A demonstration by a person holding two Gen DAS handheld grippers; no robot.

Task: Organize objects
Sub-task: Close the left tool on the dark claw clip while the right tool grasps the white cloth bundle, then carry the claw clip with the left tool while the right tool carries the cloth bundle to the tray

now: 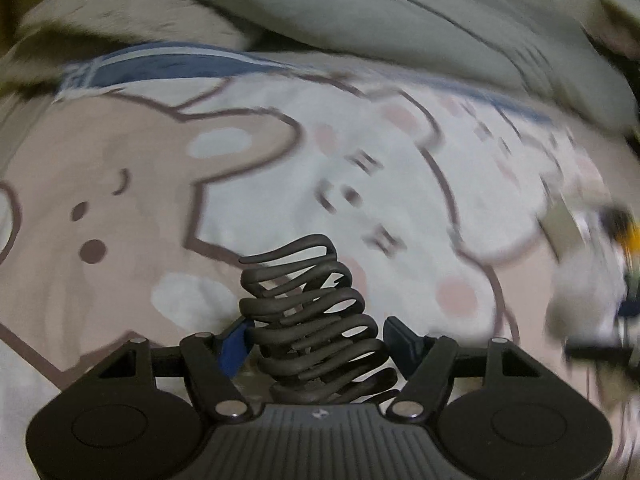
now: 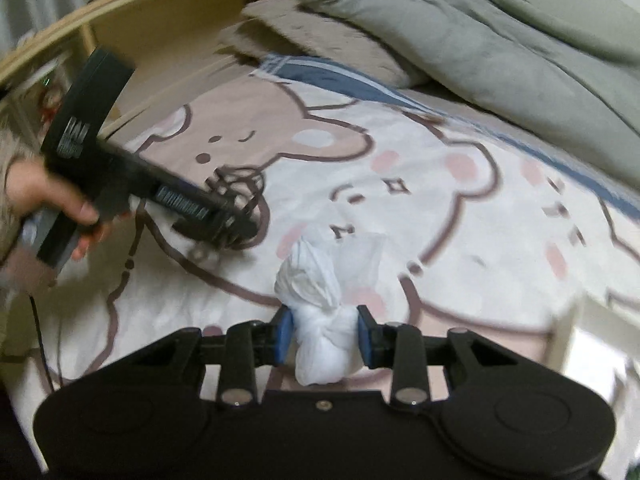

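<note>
My left hand-held gripper [image 1: 316, 336] is clamped on a dark coiled cable [image 1: 316, 320], held above the bed [image 1: 120, 160]. My right hand-held gripper [image 2: 324, 332] pinches a white knotted bag [image 2: 324, 320], also off the sheet. Gray blanket [image 2: 500, 40] at 1 o'clock. Both items picked up, neither put away yet; can't see any bin, so I'd say approx. halfway.

A bed fills both views, covered by a bedsheet [image 2: 460, 216] printed with cartoon bears in beige, white and pink, with a blue striped band [image 2: 340, 78] toward the top. A rumpled grey-green duvet [image 2: 500, 40] lies heaped at upper right. A pale wooden headboard shelf [image 2: 160, 28] curves across the upper left. Lighting is dim.
</note>
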